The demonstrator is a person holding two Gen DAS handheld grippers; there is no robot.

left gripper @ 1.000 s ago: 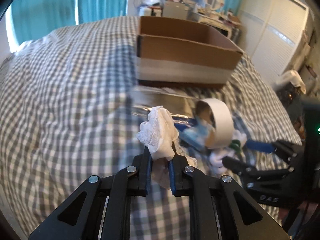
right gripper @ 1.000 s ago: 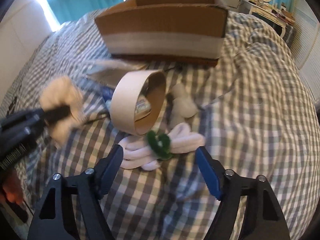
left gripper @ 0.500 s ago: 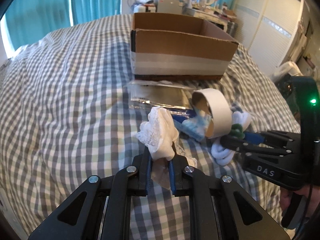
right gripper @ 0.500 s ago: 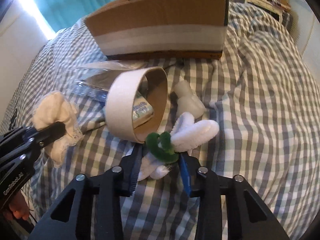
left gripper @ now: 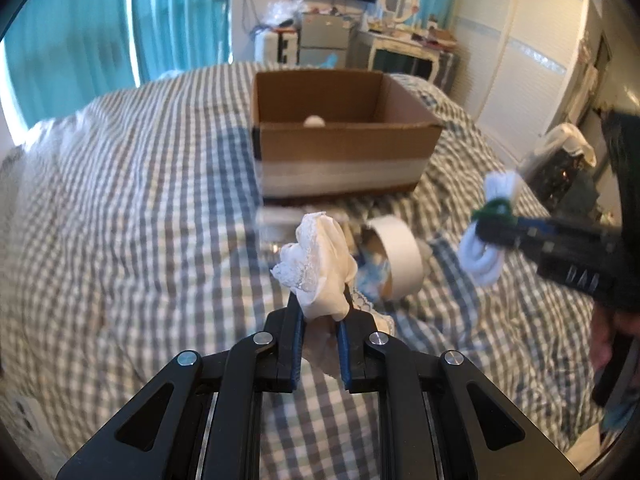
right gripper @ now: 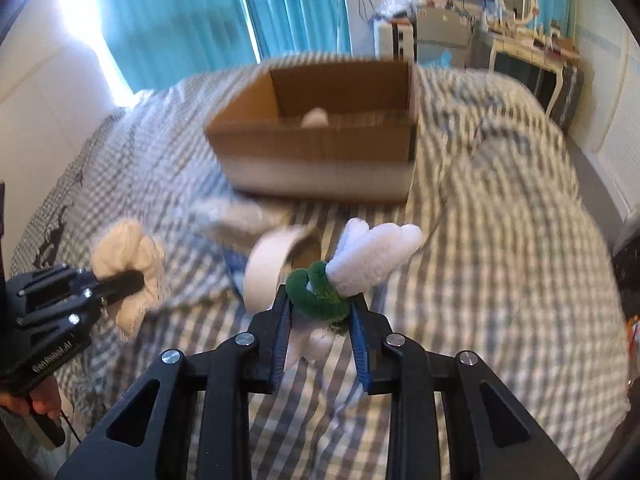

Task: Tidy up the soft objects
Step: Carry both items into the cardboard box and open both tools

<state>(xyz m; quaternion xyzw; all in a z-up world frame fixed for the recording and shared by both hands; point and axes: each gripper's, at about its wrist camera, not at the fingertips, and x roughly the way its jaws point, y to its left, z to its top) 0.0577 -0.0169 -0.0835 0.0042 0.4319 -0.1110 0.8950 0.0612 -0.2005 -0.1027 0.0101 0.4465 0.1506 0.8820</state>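
Note:
My left gripper [left gripper: 319, 307] is shut on a cream lace-edged cloth [left gripper: 318, 268] and holds it above the checked bed; it also shows in the right wrist view [right gripper: 128, 276]. My right gripper [right gripper: 320, 300] is shut on a white fuzzy bundle tied with a green band [right gripper: 372, 258], lifted off the bed; the bundle shows in the left wrist view [left gripper: 486, 220]. An open cardboard box [left gripper: 340, 148] stands ahead on the bed [right gripper: 316, 152], with a small round pale object [right gripper: 315, 118] inside.
A wide roll of tape [left gripper: 396, 260] lies on the bed below the grippers, with a blue-white packet [left gripper: 372, 276] by it and a clear plastic bag [left gripper: 280, 220] in front of the box. Cluttered desks and wardrobes stand beyond the bed.
My right gripper closed on the white bundle and lifted it off the bed. Both grippers rose, so the box's inside now shows. The left still holds the cloth.

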